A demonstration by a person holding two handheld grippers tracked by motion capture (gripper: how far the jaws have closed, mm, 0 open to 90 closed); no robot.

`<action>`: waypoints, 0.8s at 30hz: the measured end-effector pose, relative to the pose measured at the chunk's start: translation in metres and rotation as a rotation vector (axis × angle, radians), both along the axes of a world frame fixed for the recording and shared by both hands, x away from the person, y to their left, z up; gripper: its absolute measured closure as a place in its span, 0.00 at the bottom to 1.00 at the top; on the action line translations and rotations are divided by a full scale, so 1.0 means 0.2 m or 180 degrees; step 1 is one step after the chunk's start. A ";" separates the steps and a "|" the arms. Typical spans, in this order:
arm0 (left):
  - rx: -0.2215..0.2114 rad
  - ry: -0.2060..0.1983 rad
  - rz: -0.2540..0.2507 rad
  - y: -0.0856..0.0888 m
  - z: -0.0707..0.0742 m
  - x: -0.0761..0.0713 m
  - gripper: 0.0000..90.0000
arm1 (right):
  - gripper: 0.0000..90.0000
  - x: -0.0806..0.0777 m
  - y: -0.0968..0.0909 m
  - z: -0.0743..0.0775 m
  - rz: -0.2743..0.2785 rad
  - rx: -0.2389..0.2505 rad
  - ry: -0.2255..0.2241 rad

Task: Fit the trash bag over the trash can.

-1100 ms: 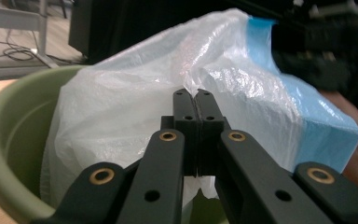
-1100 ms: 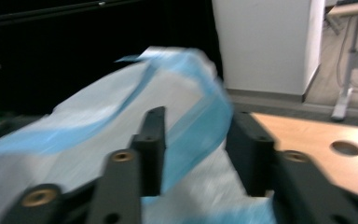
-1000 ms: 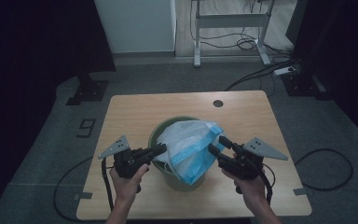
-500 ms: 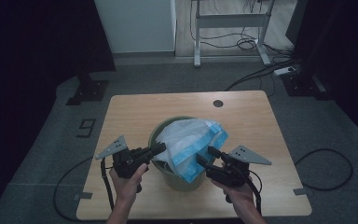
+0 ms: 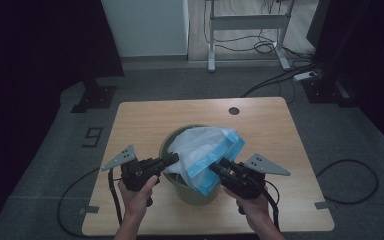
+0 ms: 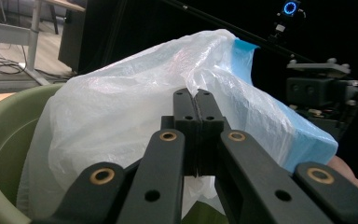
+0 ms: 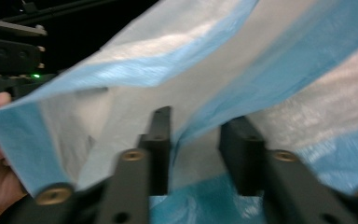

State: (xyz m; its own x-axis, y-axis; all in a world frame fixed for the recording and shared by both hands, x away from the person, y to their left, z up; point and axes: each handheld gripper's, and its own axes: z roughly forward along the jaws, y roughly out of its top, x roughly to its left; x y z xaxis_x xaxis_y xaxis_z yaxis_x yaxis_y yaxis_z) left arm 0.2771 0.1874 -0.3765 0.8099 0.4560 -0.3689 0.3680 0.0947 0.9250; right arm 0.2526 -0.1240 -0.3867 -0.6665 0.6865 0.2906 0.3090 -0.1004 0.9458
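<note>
Room, high view: dim grey carpet around one light wooden table (image 5: pixel 145 120); a white cabinet and a metal frame with cables stand beyond it.
Bin, high view: one round green bin (image 5: pixel 196 192) stands upright near the table's front edge, between the two grippers.
Bag, high view: one white plastic bag with a blue hem (image 5: pixel 205 150) sits in the bin's mouth and bulges above the rim; its blue hem runs as a long band slanting from upper right down to lower left.
Left gripper, high view: left gripper (image 5: pixel 171 159) is at the bin's left rim, tips pointing right, touching the bag's left side.
Right gripper, high view: right gripper (image 5: pixel 219 166) is at the bag's right side, tips pointing up and left at the blue hem.
Hands, high view: two hands, one on each gripper.
Left gripper view: jaws clenched together, with white bag film pinched between the pads; the bag (image 6: pixel 135 98) rises just behind the tips, the green bin wall (image 6: pixel 4 135) at left.
Right gripper view: jaws apart and have just been closing; a fold of the bag's blue hem (image 7: pixel 223 107) lies between them, and I cannot tell whether the pads press it.
</note>
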 end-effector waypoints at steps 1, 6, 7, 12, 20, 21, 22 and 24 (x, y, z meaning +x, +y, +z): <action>0.0000 0.0002 0.0003 0.00 0.00 0.00 0.99 | 0.79 0.00 0.00 0.00 0.0000 0.0000 0.0000; 0.0042 -0.0011 0.0023 0.01 0.00 0.00 0.99 | 0.99 -0.03 0.01 0.01 0.0022 -0.0167 -0.0179; 0.0044 -0.0006 0.0026 0.02 0.00 0.00 0.99 | 0.99 -0.03 0.00 0.02 0.0022 -0.0279 -0.0225; 0.0010 0.0009 -0.0024 0.05 0.02 0.00 0.99 | 0.99 -0.03 -0.04 0.08 0.0020 -0.0304 -0.0299; 0.0054 0.0018 -0.0362 0.07 0.08 0.01 0.98 | 0.99 -0.01 -0.11 0.20 -0.0025 -0.0342 -0.0344; 0.0075 -0.0011 -0.0357 0.07 0.09 0.01 0.98 | 0.99 0.00 -0.11 0.21 -0.0036 -0.0342 -0.0347; 0.0071 -0.0030 -0.0361 0.08 0.09 0.00 0.97 | 0.99 0.00 -0.12 0.23 -0.0084 -0.0347 -0.0349; 0.0055 -0.0053 -0.0330 0.09 0.10 0.00 0.97 | 0.99 0.01 -0.13 0.23 -0.0101 -0.0346 -0.0356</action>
State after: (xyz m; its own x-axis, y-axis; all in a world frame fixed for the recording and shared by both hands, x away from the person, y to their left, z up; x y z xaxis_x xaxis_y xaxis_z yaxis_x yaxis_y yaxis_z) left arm 0.2773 0.2059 -0.3559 0.8590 0.3756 -0.3478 0.3596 0.0408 0.9322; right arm 0.2537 -0.1492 -0.3401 -0.6680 0.7312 0.1386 0.1995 -0.0035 0.9799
